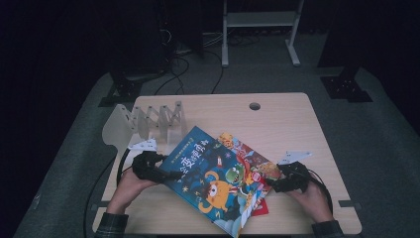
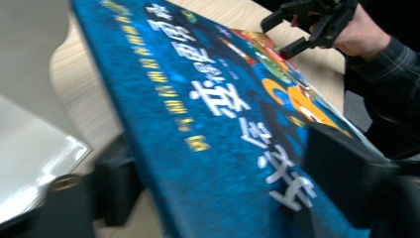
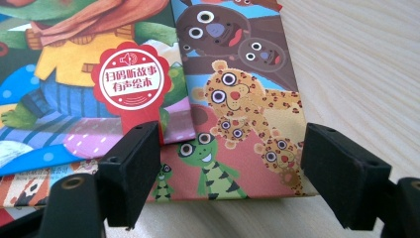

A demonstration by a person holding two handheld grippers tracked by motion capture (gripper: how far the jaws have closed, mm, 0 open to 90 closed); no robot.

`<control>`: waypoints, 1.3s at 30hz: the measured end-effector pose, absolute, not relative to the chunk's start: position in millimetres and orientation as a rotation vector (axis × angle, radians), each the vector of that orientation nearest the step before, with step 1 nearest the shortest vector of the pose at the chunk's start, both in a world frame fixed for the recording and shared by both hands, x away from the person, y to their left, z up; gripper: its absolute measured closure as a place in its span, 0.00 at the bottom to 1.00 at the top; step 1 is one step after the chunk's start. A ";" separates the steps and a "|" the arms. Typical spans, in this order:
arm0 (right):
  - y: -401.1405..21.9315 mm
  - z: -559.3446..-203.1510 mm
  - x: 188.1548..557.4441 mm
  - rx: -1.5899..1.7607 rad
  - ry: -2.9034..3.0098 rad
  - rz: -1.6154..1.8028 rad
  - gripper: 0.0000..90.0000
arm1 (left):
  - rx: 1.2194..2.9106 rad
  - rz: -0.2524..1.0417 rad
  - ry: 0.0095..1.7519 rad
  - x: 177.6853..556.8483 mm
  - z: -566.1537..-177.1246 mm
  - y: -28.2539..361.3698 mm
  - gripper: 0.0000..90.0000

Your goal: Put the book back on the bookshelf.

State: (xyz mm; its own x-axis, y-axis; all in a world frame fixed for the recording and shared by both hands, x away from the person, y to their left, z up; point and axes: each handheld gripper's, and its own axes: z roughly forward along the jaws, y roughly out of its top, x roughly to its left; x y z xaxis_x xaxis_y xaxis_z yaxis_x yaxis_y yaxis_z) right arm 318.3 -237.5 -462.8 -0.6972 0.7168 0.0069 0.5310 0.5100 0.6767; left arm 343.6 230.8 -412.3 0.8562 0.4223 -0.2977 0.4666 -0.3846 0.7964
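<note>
Dim room, pale tabletop — left tongs clamp the raised blue picture book's near-left edge; right tongs stand parted over the colourful books stacked beneath it, pads not touching them.

Overhead forward-down, two close views, shared books
</note>
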 end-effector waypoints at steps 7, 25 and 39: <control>-232.8 -461.4 312.7 1.021 2.498 0.964 0.26 | 1.978 -0.096 0.676 345.6 -409.0 235.7 0.42; -192.7 -461.1 302.3 0.867 2.547 1.008 0.26 | 2.032 -0.004 0.673 366.9 -349.2 240.4 0.56; -164.6 -461.9 305.5 0.826 2.559 1.051 0.27 | 2.117 0.023 0.623 378.8 -285.4 223.0 0.70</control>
